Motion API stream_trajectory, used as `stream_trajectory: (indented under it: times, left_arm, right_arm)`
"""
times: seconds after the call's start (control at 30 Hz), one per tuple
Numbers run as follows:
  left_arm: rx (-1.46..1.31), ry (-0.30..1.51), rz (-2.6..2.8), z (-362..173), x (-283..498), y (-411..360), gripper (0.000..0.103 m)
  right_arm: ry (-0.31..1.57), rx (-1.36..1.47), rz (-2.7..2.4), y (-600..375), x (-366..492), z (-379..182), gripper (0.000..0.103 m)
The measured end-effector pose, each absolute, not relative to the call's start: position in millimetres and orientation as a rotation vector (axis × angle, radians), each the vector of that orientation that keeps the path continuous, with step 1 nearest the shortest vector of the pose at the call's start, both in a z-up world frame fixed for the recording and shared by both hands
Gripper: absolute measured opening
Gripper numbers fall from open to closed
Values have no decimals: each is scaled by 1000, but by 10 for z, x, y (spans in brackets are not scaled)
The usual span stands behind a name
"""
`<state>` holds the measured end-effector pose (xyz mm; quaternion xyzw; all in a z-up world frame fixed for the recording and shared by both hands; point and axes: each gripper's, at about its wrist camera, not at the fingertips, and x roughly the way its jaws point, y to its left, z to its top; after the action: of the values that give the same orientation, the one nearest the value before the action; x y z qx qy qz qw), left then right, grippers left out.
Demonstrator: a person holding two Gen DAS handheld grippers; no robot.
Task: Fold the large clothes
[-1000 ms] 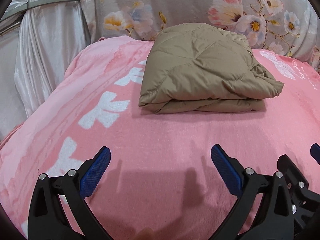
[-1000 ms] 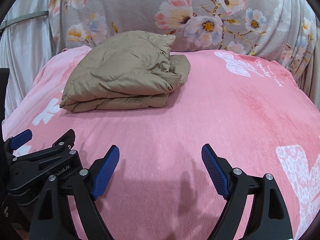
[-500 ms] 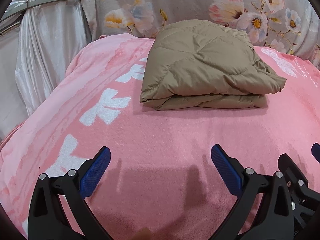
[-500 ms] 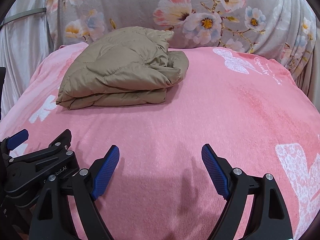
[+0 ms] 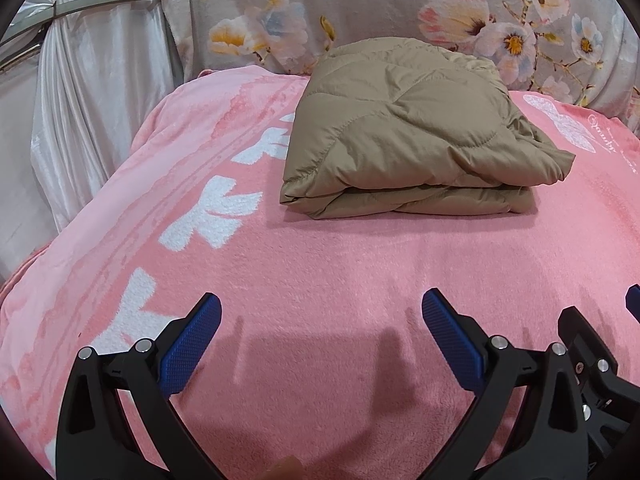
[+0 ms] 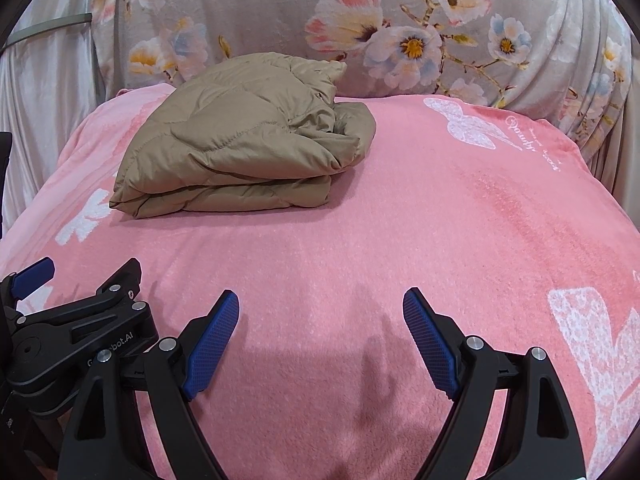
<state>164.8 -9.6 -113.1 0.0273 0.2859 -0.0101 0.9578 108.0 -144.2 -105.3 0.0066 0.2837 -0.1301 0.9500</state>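
Note:
A tan quilted jacket lies folded in a thick bundle on the pink blanket, toward the far side. The right wrist view has the same jacket at upper left. My left gripper is open over bare blanket, well short of the jacket, with nothing between its blue pads. My right gripper is open too, beside the left one and just as far from the jacket. The left gripper's black frame shows at the lower left of the right wrist view.
A grey floral cloth hangs behind the bed. White satin drapery falls at the left, past the blanket's edge. White butterfly and flower prints mark the blanket, which drops away at the right.
The jacket has drifted slightly lower in both views across the frames. Both grippers stay open and the jacket keeps its folded shape.

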Motion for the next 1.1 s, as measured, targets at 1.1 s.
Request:
stream_trajectory:
  times: [1.1]
  left_arm:
    - [60,561,-2,-1096,1604,-99,98]
  right_arm:
    - [566,2,-275,-1436,1053,-1033,82]
